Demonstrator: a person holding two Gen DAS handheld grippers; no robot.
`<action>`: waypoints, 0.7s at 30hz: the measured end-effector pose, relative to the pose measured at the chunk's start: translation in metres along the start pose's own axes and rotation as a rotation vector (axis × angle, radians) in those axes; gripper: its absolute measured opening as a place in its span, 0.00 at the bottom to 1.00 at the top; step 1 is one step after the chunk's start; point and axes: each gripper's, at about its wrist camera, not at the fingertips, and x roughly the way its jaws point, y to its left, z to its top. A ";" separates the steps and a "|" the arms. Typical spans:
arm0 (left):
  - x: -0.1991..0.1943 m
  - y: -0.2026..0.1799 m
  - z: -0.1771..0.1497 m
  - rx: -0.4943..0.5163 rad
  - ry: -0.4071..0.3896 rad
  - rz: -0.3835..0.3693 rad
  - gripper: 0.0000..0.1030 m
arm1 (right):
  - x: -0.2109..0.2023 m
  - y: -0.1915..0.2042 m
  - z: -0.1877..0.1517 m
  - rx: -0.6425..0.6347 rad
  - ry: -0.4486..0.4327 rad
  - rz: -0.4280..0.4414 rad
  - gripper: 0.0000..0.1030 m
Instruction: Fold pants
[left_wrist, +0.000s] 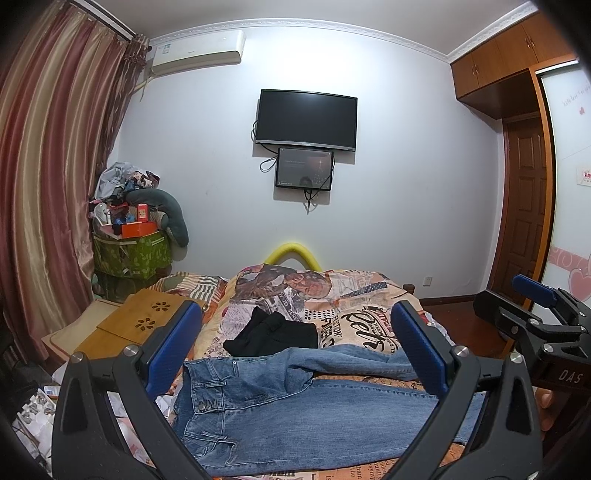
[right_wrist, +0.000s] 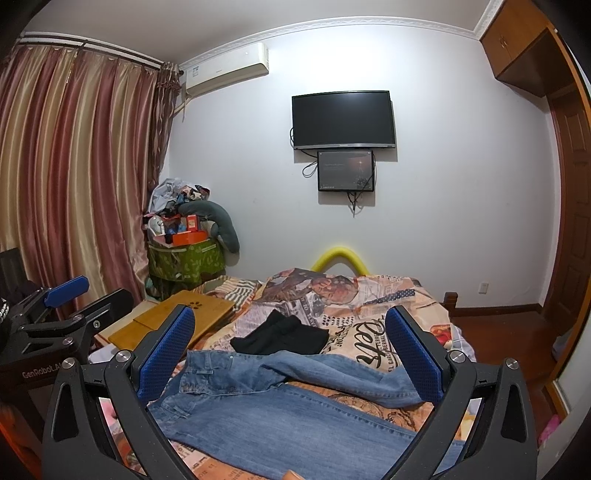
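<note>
Closest to you are the jeans (left_wrist: 295, 406), so start there: they're spread on the bed (left_wrist: 354, 295) right under both grippers, waistband toward the curtain side, legs running off the other way. The legs aren't stacked: the far one drifts off at an angle, leaving a gap where the printed bedspread shows through. Nothing looks folded yet, so I'd call this the very start.

Your left gripper (left_wrist: 295, 347) is wide open with nothing in it, hovering over the waistband end of the jeans. Your right gripper (right_wrist: 291, 354) is just as wide open and empty, over the leg end. Neither one touches the denim.

Handling-wise, I'd expect denim to be soft but fairly heavy and grippy, so it should drape and hold a crease rather than slide around. It gets thick at the seams and waistband, so pinch one layer edge, not a bunched wad. My guess for good spots: the waistband corner by the button with your left, and the hem or outer seam of the stray far leg with your right, then bring that leg over onto the near one.

Watch the black garment (left_wrist: 273, 334) lying just beyond the jeans; don't snag it.
</note>
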 end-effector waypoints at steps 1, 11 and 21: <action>0.000 0.000 0.000 0.000 0.000 0.001 1.00 | 0.000 0.000 0.000 0.000 -0.001 -0.001 1.00; 0.009 -0.002 -0.004 -0.002 0.013 0.001 1.00 | 0.007 -0.005 -0.002 0.011 0.015 0.002 1.00; 0.048 0.002 0.000 0.083 0.037 0.000 1.00 | 0.040 -0.023 -0.004 -0.004 0.058 -0.002 1.00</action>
